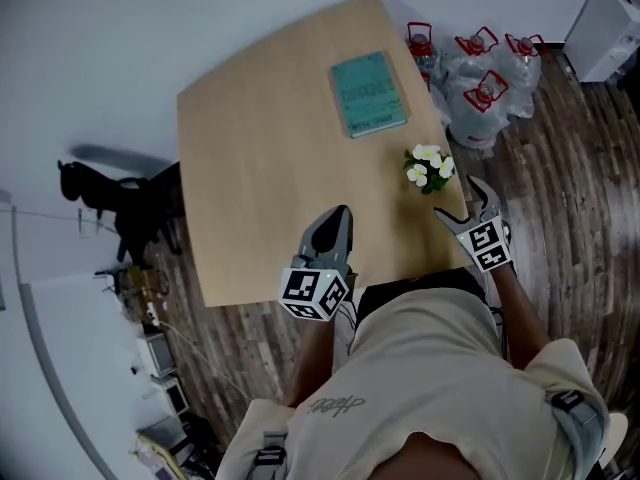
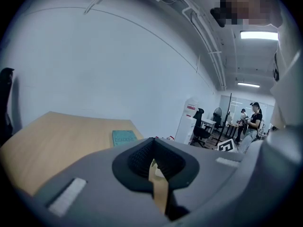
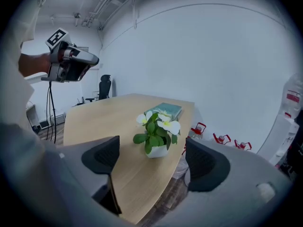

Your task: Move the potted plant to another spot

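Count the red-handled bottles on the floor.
4, right of the table: one bottle by its edge, another farther right, a third beyond it, a fourth nearer. More may hide.

A light wooden table stands by a plain white wall; dark plank floor surrounds the table.

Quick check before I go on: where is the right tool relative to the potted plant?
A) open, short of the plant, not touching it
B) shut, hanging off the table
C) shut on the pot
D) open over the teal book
A: in the right gripper view the right tool has its jaws apart, and the potted plant stands on the table just ahead of them, untouched.
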A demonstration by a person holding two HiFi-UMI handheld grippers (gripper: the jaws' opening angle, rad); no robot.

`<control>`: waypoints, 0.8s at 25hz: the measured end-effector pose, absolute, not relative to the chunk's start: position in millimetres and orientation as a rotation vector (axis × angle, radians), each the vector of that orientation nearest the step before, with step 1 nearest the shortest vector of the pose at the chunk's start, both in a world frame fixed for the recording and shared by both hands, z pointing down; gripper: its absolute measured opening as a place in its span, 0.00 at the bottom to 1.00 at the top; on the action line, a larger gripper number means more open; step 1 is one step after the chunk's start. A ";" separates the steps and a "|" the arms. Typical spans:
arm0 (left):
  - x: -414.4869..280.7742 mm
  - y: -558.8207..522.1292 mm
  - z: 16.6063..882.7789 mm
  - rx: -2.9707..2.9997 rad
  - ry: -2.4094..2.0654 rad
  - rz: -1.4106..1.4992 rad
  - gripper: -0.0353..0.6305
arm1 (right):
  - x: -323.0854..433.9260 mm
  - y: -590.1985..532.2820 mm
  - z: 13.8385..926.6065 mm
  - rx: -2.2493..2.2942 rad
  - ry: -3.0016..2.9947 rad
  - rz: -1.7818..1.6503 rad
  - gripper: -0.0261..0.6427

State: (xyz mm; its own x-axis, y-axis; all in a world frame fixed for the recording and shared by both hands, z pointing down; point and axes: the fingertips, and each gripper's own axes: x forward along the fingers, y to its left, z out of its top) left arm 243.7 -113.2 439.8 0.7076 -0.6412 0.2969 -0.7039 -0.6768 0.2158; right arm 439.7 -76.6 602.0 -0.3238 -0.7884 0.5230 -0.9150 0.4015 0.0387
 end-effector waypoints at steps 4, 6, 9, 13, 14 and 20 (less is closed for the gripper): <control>256.2 -106.6 444.3 2.573 -1.105 0.332 0.08 | 447.5 -87.3 626.6 1.388 -2.221 0.390 0.69; 257.3 -105.3 445.5 2.556 -1.136 0.351 0.08 | 449.4 -93.6 636.7 1.366 -2.226 0.396 0.69; 256.1 -103.1 445.4 2.524 -1.185 0.367 0.08 | 447.7 -99.6 648.9 1.317 -2.239 0.419 0.69; 250.2 -101.8 446.9 2.478 -1.239 0.384 0.08 | 438.3 -111.4 666.4 1.255 -2.248 0.418 0.69; 248.2 -100.6 447.4 2.467 -1.253 0.390 0.08 | 436.2 -113.1 670.0 1.241 -2.245 0.419 0.69; 233.5 -99.1 452.4 2.402 -1.325 0.415 0.08 | 428.2 -126.8 684.6 1.231 -2.231 0.434 0.69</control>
State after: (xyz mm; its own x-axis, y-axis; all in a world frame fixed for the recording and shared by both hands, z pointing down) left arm 233.5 -99.1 452.4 0.5159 -0.7456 0.4218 -0.8530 -0.4925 0.1727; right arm 428.2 -126.8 684.6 -0.4299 -0.6713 0.6037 -0.8487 0.5285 -0.0166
